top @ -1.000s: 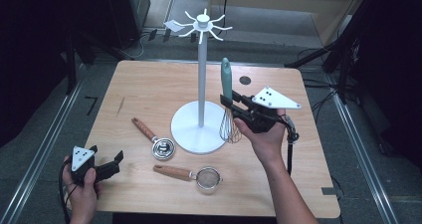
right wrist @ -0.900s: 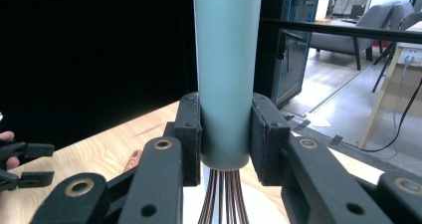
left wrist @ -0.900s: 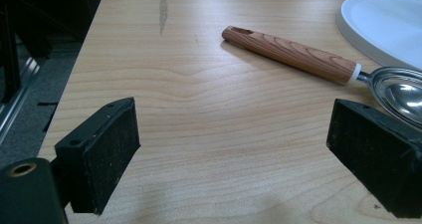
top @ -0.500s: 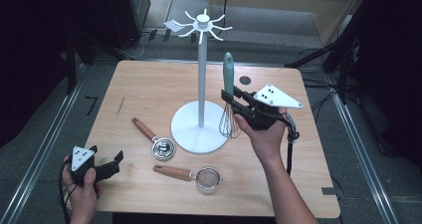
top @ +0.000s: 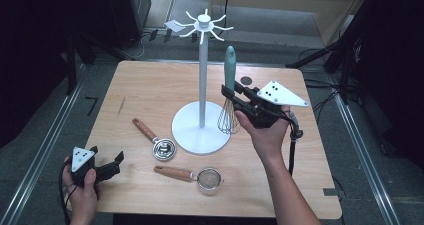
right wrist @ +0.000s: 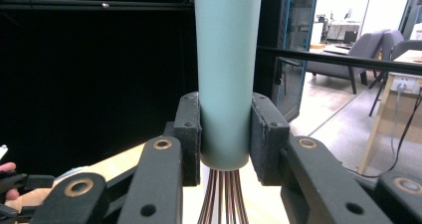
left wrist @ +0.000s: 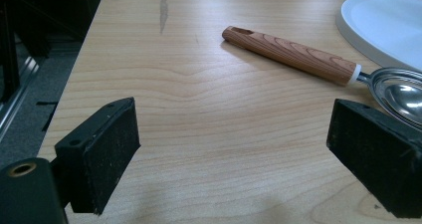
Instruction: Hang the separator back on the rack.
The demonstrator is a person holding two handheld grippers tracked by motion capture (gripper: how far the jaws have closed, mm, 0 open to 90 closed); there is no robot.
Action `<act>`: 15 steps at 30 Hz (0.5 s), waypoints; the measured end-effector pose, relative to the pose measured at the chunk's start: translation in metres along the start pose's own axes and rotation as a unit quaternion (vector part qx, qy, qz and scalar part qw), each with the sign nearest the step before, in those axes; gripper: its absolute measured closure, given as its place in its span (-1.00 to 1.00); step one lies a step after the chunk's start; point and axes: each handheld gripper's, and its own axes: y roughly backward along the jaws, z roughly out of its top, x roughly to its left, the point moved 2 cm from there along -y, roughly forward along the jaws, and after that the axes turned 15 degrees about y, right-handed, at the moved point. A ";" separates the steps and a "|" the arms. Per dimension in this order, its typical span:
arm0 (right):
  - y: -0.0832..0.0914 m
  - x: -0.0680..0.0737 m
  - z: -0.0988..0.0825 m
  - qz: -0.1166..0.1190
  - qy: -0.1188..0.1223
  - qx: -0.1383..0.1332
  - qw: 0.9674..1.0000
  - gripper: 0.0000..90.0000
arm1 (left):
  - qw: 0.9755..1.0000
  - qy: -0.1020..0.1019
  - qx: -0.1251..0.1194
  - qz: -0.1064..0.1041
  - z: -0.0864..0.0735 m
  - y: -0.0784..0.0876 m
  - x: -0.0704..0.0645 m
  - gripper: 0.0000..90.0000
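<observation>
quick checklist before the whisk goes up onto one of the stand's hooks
1. Grip: right hand-held gripper clamps the whisk at the handle's lower end: ok.
2. Whisk upright, handle up, wires down: ok.
3. Whisk off the table: ok.
4. Hanging hole or loop at the handle tip: cannot tell.
5. Hooks atop the white stand free: ok.
6. Left hand-held gripper open, low at the table's near left corner, apart from the stand: ok.
</observation>
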 end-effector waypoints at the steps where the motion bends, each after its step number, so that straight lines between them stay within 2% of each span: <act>1: 0.000 0.000 0.001 0.000 0.002 -0.002 1.000 0.58 | 1.000 0.000 0.000 0.000 0.000 0.000 0.000 -0.86; 5: 0.000 0.001 0.005 0.002 0.009 -0.010 1.000 0.58 | 1.000 0.000 0.000 0.000 0.000 0.000 0.000 -0.86; 15: 0.001 -0.001 0.011 0.013 0.003 -0.021 1.000 0.58 | 1.000 0.001 0.000 0.000 0.000 0.000 0.000 -0.86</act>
